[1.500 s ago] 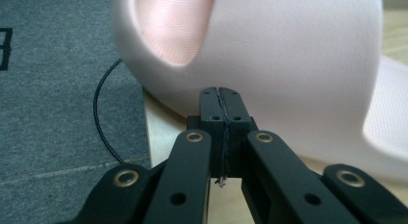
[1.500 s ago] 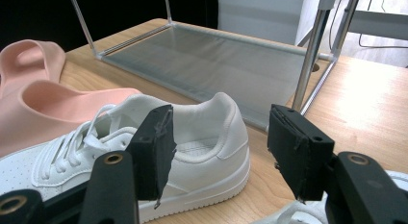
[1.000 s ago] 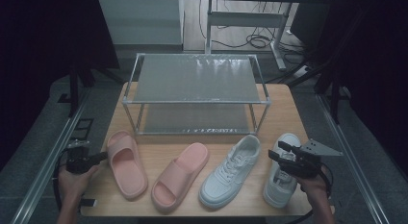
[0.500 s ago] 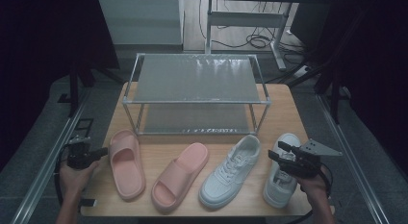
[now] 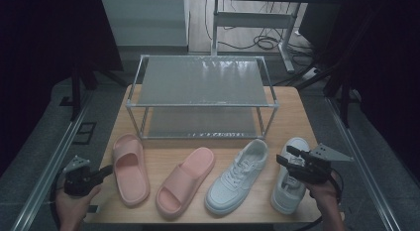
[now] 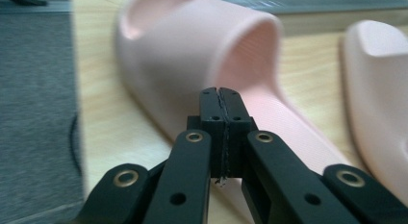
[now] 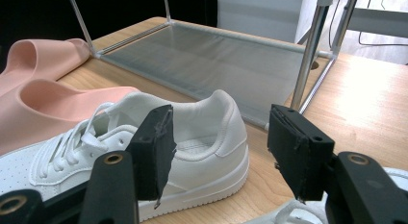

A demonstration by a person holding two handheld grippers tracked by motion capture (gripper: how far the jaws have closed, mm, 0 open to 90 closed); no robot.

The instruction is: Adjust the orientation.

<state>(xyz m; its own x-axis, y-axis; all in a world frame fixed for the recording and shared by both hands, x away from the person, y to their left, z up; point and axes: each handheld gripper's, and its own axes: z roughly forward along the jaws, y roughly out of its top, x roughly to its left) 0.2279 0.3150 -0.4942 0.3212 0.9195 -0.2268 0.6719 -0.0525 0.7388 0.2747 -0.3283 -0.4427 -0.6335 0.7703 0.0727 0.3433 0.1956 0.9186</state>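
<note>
The left gripper (image 5: 105, 171) hovers at the desk's (image 5: 292, 112) left edge, jaws pressed together on nothing, pointing at the left pink rubber slide sandal (image 5: 130, 167). The right gripper (image 5: 286, 156) hangs with jaws apart over the right white lace-up sneaker (image 5: 289, 184), beside its twin (image 5: 239, 175). A second pink slide (image 5: 184, 180) lies between, before the metal two-tier shoe rack (image 5: 200, 81)

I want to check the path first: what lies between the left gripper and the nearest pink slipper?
Nothing. In the left gripper view, the shut left gripper points at the pink slipper with no object between them. The high view shows bare table there.
</note>
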